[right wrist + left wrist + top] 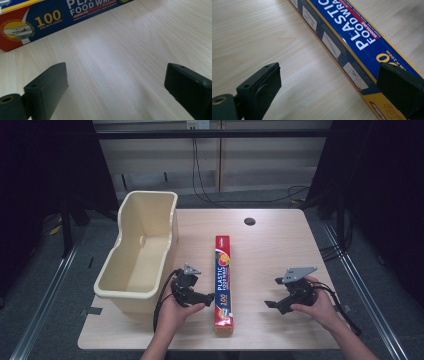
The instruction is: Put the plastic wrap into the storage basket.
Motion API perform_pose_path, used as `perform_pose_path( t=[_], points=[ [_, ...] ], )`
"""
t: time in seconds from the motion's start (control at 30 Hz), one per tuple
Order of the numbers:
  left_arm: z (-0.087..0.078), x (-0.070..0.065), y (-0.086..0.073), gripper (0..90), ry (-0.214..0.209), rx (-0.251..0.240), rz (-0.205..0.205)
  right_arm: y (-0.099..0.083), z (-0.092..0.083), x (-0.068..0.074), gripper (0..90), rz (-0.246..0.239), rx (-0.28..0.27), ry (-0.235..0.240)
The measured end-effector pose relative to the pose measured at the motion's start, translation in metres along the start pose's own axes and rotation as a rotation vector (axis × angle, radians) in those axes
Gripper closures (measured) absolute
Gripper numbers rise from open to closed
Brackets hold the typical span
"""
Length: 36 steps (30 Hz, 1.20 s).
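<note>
A long blue, red and yellow box of plastic food wrap (pixel 223 285) lies lengthwise in the middle of the wooden table (pixel 280 245). My left gripper (pixel 209 297) sits just left of the box's near half, jaws open and pointing at it. In the left gripper view the box (pixel 352 42) runs diagonally, with one jaw over its near edge and bare wood between the jaws; my left gripper (pixel 332 87) is wide open. My right gripper (pixel 270 304) is well to the right of the box, open, aimed toward it. In the right gripper view the box (pixel 50 17) lies ahead of my right gripper (pixel 116 87).
A cream plastic tub (pixel 140 252) stands at the table's left side, close behind my left hand. A dark round hole (pixel 249 221) is in the tabletop at the back. Cables trail from both grippers toward the near edge.
</note>
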<state>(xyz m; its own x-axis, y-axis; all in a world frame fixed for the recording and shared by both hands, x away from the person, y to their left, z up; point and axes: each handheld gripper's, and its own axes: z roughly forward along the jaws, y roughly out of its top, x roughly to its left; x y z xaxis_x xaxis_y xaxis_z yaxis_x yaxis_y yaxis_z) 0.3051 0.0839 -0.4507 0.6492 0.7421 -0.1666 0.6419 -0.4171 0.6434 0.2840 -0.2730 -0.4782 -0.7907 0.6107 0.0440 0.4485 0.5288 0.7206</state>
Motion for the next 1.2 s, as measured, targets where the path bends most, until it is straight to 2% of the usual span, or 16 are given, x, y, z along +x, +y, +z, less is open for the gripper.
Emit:
perform_pose_path(
  t=[0.07, 0.13, 0.17, 0.33, 0.6, 0.63, 0.7, 0.77, 0.87, 0.97, 1.03, 1.1, 1.2],
  points=[
    [0.001, 0.000, 0.002, 5.6, -0.002, 0.002, -0.004, 0.000, -0.005, -0.001, 3.2, -0.012, -0.005, -0.004],
    [0.002, 0.000, 0.004, 5.6, -0.024, 0.012, -0.010, 0.000, -0.006, -0.001, 3.6, 0.001, 0.003, -0.001],
    [0.003, -0.001, 0.006, 5.6, -0.019, 0.008, -0.023, -0.001, -0.006, -0.001, 3.5, 0.002, 0.008, 0.001],
    [0.006, -0.003, 0.018, 5.6, -0.020, 0.044, -0.012, 0.001, -0.007, -0.002, 3.7, -0.006, 0.003, 0.005],
    [0.013, -0.003, 0.039, 5.6, -0.012, 0.076, -0.063, 0.001, -0.012, -0.004, 3.6, 0.006, -0.012, -0.016],
    [0.014, -0.003, 0.043, 5.6, -0.012, 0.083, -0.053, 0.001, -0.012, -0.004, 3.6, 0.007, -0.010, -0.008],
    [0.016, -0.004, 0.048, 5.7, -0.011, 0.085, -0.070, 0.001, -0.014, -0.004, 3.8, 0.004, -0.024, -0.005],
    [0.018, -0.004, 0.054, 5.7, -0.010, 0.102, -0.066, 0.002, -0.014, -0.004, 3.7, 0.009, -0.020, -0.015],
    [0.023, -0.006, 0.063, 5.7, -0.010, 0.103, -0.081, 0.002, -0.014, -0.005, 3.7, 0.010, -0.023, -0.010],
    [0.028, -0.009, 0.071, 5.6, -0.011, 0.126, -0.083, 0.002, -0.015, -0.005, 3.7, 0.015, -0.030, -0.011],
    [0.033, -0.010, 0.074, 5.4, -0.003, 0.138, -0.070, 0.002, -0.016, -0.005, 3.8, 0.014, -0.036, -0.009],
    [0.039, -0.010, 0.077, 5.0, -0.012, 0.140, -0.097, 0.002, -0.016, -0.005, 3.8, 0.010, -0.038, -0.012],
    [0.046, -0.011, 0.079, 4.9, -0.012, 0.153, -0.093, 0.002, -0.016, -0.005, 3.8, 0.019, -0.041, -0.014]
  ],
)
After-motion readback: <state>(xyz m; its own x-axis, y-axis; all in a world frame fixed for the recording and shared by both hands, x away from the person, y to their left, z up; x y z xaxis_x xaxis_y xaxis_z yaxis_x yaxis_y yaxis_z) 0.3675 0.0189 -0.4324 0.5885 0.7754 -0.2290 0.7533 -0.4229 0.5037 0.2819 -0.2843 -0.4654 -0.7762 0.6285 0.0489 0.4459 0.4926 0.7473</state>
